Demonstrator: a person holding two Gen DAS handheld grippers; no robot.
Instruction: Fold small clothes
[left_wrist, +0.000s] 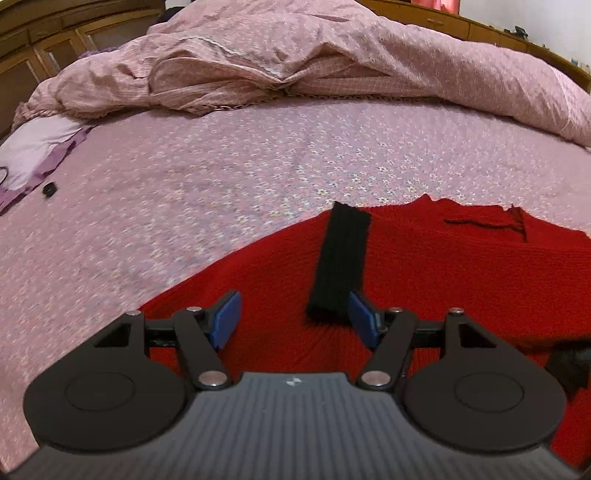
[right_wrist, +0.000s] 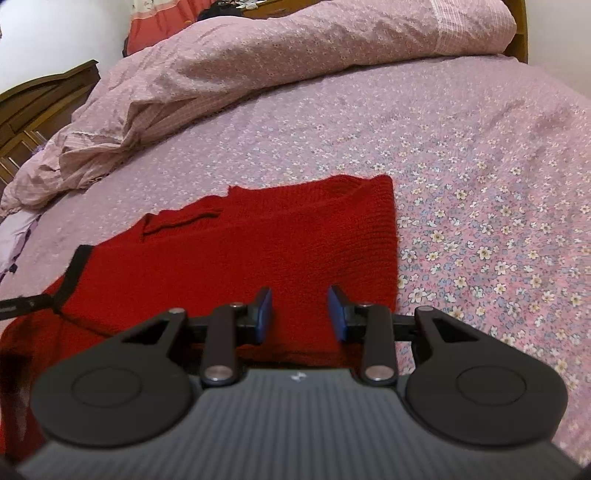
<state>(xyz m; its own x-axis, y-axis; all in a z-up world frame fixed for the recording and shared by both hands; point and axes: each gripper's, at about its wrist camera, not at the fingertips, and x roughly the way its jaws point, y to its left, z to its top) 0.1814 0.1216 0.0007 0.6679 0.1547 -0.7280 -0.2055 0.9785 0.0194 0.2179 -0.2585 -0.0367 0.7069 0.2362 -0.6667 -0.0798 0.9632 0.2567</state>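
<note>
One red knitted sweater (left_wrist: 424, 280) with one black cuff (left_wrist: 340, 258) lies on one bed (left_wrist: 221, 184) beside one rumpled duvet (left_wrist: 332, 55) and two grippers.

We see broad bare bedsheet (left_wrist: 207, 177) left of and beyond the red sweater (left_wrist: 424, 266), and more to its right in the right wrist view, open for passing. A heaped quilt (left_wrist: 332, 66) walls off the far side. A small black object (left_wrist: 48, 189) and a pale purple cloth (left_wrist: 33, 155) lie at the far left edge.
</note>
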